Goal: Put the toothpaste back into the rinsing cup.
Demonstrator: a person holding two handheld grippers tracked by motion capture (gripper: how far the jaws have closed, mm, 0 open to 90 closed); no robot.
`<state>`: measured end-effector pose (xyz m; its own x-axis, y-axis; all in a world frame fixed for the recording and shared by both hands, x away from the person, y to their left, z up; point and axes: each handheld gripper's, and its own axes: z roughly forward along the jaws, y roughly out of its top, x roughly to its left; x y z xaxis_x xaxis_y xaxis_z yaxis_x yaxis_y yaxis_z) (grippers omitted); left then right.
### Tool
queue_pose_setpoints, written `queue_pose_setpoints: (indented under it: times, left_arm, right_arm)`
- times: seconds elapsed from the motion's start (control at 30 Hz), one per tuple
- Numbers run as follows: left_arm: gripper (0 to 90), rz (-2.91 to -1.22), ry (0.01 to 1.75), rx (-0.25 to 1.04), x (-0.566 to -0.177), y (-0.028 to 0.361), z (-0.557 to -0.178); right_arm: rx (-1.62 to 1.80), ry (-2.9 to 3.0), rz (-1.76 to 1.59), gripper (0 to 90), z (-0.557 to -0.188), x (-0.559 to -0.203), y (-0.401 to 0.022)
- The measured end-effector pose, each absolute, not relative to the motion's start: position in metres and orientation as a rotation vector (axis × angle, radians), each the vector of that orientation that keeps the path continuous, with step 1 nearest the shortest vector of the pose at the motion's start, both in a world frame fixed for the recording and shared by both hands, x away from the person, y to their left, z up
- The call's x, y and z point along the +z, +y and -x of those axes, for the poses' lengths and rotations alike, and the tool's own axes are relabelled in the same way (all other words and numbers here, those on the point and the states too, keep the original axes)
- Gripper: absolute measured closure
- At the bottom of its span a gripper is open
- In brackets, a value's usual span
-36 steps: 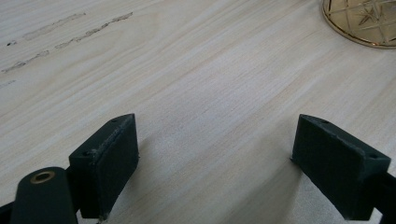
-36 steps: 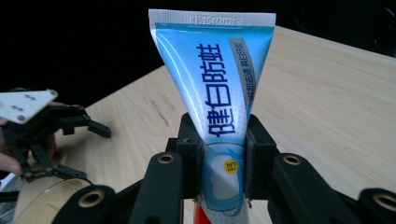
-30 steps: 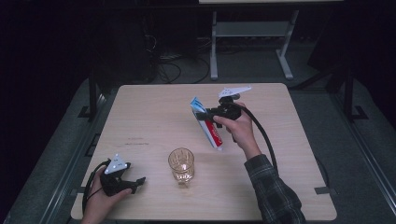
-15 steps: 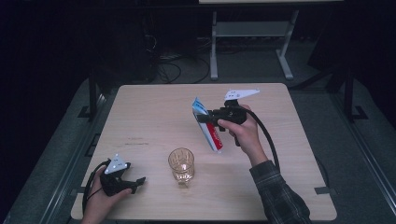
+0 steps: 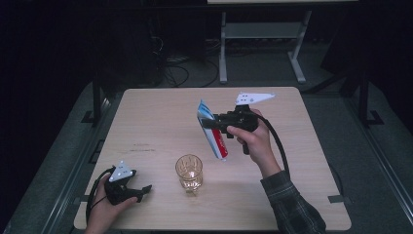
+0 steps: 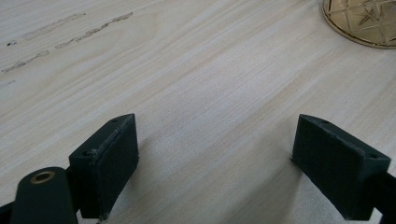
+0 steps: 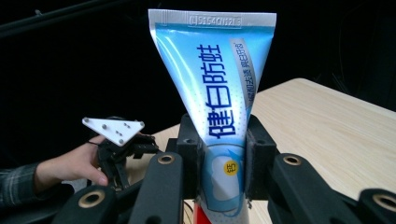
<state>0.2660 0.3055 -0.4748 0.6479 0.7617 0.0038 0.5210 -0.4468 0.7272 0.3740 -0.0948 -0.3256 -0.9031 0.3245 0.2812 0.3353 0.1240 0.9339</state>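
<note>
We work over a pale wooden table (image 5: pixel 146 122), with an amber cut-glass tumbler (image 5: pixel 189 171) standing near its front edge. Our right gripper (image 5: pixel 210 122) is clamped across the middle of a blue-and-white toothpaste tube (image 5: pixel 212 131), held in the air above the table behind the glass, crimped end up and red cap end slanting down. We judge the tube light, soft and slick, so the firmer lower body is the best hold. Our left gripper (image 5: pixel 141 190) rests at the table's front left, jaws spread with nothing between. The cap itself is cut off in the right gripper view, and the small print stays unreadable.
</note>
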Motion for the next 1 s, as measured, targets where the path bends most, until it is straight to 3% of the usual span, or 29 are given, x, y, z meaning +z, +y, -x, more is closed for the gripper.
queue_pose_setpoints:
  times: [1.0]
  left_arm:
    - [13.5,-2.153,0.992,0.431,-0.475,0.306,-0.266]
  right_arm:
    - [-1.990,-2.366,0.507,72.3,-0.356,-0.297,-0.053]
